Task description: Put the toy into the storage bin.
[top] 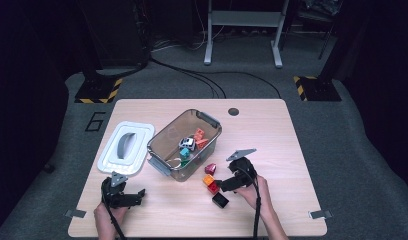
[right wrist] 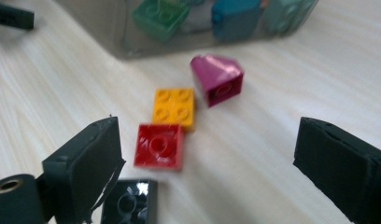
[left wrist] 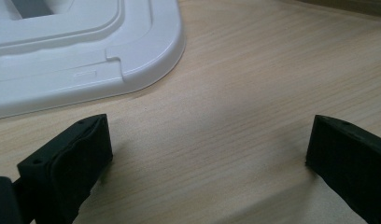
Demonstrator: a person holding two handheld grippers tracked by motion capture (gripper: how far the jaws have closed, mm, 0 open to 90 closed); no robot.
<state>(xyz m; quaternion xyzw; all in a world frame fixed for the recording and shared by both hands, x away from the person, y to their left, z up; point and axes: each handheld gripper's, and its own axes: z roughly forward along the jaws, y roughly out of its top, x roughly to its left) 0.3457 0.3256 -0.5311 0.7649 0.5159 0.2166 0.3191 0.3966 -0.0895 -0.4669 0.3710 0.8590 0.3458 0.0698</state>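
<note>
Near right of bin (top: 162,165): 4 bricks left for you, red brick (right wrist: 159,145) first.
Inside bin: several done.
Right gripper (right wrist: 212,154): jaws apart, empty.
Left gripper (left wrist: 207,154): apart, idle.

Pale wooden table (top: 272,130), with a clear plastic bin (top: 164,150) near its middle. Just left of the bin, a white lid (top: 108,160) lying flat. Just right of the bin's near corner, four loose bricks close together: magenta (top: 210,168), orange (top: 208,180), red (top: 213,187), black (top: 220,200).
</note>
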